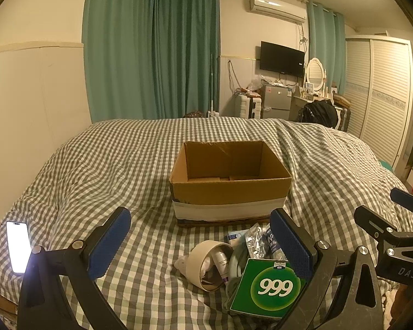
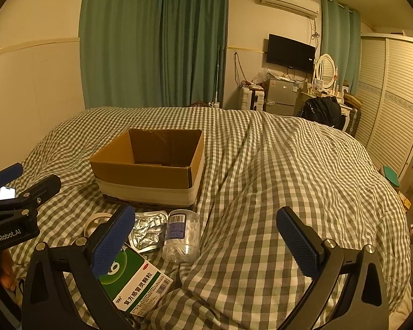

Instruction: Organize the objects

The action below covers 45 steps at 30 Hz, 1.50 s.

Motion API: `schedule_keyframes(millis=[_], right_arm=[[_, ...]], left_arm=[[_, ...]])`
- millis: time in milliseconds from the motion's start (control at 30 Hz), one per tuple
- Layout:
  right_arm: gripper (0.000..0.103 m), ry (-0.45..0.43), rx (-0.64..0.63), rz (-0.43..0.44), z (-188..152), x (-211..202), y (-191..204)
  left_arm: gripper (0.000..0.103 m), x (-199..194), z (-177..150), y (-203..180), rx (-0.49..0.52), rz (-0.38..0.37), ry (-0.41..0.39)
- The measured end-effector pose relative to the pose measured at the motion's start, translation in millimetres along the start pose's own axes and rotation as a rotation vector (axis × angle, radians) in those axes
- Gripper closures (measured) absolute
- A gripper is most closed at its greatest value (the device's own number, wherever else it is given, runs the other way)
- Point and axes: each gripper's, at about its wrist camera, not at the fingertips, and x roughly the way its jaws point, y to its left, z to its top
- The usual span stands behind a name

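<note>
Phone (image 1: pixel 18 247), screen lit, lies far left of the cardboard box (image 1: pixel 230 189) on the checked quilt (image 1: pixel 96 165), well apart from everything else and easy to overlook during the tidy-up. Nearer the box, just in front of its taped front wall, sits the clutter to be organized: a tape roll (image 1: pixel 208 265) tipped on its side with a small tube inside its core, foil blister packs (image 2: pixel 148 229), a clear tub of cotton swabs (image 2: pixel 182 235), and the green medicine carton (image 1: pixel 267 288) nearest the cameras. The box looks empty, so nothing appears packed yet.

The left gripper (image 1: pixel 201 243) hangs with jaws spread wide above the roll, holding nothing; the right gripper (image 2: pixel 206 240) is likewise open and empty, over bare quilt to the right of the pile.

Risks, as I judge them: the roll could trundle off when nudged, shedding the tube; the smooth tub may squirt from the pads; the soft, rumpled quilt gives under pressure, so a pinch may snag fabric; and the light box could shift if bumped.
</note>
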Motion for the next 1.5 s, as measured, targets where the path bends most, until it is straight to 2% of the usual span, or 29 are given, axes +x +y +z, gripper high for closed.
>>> schedule_keyframes(millis=[1133,1500], right_arm=[[0.0,0.003,-0.029,0.039,-3,0,6],[0.0,-0.028,-0.05,0.077,0,-9,12]], left_arm=[[0.0,-2,-1,-2,-0.001,-0.001,0.0],[0.0,-10,1,0,0.004,0.002,-0.016]])
